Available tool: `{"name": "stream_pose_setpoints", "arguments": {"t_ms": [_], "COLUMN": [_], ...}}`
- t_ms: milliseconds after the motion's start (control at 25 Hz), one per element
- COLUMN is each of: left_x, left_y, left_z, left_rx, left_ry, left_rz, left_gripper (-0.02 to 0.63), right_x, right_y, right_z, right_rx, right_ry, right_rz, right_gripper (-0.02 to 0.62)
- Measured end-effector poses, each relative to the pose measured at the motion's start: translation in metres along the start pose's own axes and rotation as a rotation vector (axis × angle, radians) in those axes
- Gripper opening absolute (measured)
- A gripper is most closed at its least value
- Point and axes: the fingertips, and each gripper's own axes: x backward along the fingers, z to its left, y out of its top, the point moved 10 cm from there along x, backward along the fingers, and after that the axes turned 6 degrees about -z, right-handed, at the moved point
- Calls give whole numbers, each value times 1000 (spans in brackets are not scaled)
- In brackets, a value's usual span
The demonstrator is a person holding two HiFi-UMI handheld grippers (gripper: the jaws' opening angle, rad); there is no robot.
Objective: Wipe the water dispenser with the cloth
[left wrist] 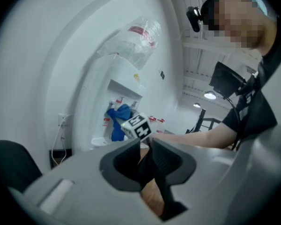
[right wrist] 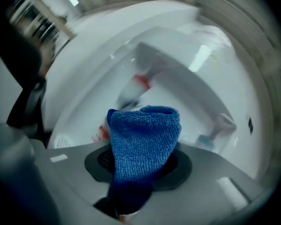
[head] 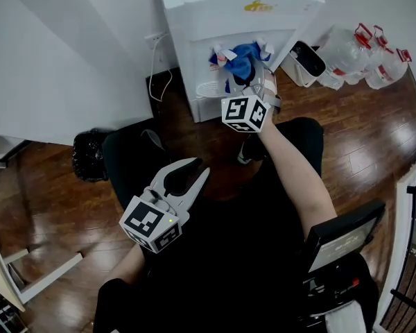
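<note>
Wiping looks underway: our R gripper (right wrist: 140,159) clamps the cloth (right wrist: 143,132) at the water dispenser (head: 236,9) taps, L gripper (head: 188,175) closed on nothing; next we'd press & sweep.

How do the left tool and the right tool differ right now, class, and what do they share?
The left tool is shut with nothing between its jaws; the right tool grips the blue cloth. The left tool sits back over the person's lap; the right tool is up at the front of the water dispenser. Both point toward the dispenser.
</note>
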Motion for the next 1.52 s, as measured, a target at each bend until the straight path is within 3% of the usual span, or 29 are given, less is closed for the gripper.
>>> {"name": "stream_pose_setpoints", "arguments": {"t_ms": [80, 120, 160, 400, 480, 520, 560, 680, 800, 880, 1000, 1080, 1200, 1280, 1520], "left_x": [-1, 0, 0, -1, 1, 3, 5, 11, 15, 19, 24, 27, 30, 33, 35], "left_y": [-1, -2, -4, 0, 2, 2, 2, -5, -3, -2, -4, -2, 1, 6, 9], "left_z": [3, 4, 6, 7, 7, 8, 9, 13, 12, 11, 12, 13, 10, 7, 3], "left_rx": [3, 4, 4, 36, 42, 43, 45, 70, 83, 77, 65, 61, 63, 56, 51], "left_ry": [4, 4, -4, -17, -13, -10, -7, -11, 3, 5, -3, 9, 20, 21, 30], "left_rz": [10, 10, 2, -24, -25, -27, -29, -46, -40, -44, -67, -65, -64, -67, -62], "left_gripper": [81, 81, 81, 81, 81, 81, 81, 81, 81, 81, 81, 81, 81, 81, 81], "right_x": [-5, -5, -6, -4, -5, -6, -7, -11, -7, -1, 2, -3, -4, 1, 14], "right_y": [-19, -26, -30, -41, -36, -31, -22, -9, -21, -27, -28, -30, -30, -15, 57], "right_z": [36, 48, 57, 97, 108, 110, 110, 96, 85, 87, 80, 77, 85, 80, 29], "right_rx": [397, 542, 619, 637, 580, 475, 299, -518, -1309, -1675, -1924, -2018, -2136, -2216, -2447], "right_ry": [27, 33, 45, 284, 332, 367, 410, 494, 421, 342, 185, 90, 1, -32, -8], "right_rz": [85, 112, 132, 203, 199, 202, 207, 217, 239, 221, 130, 97, 133, 112, -159], "right_gripper": [157, 158, 158, 155, 156, 156, 156, 156, 156, 156, 156, 156, 156, 152, 144]}}
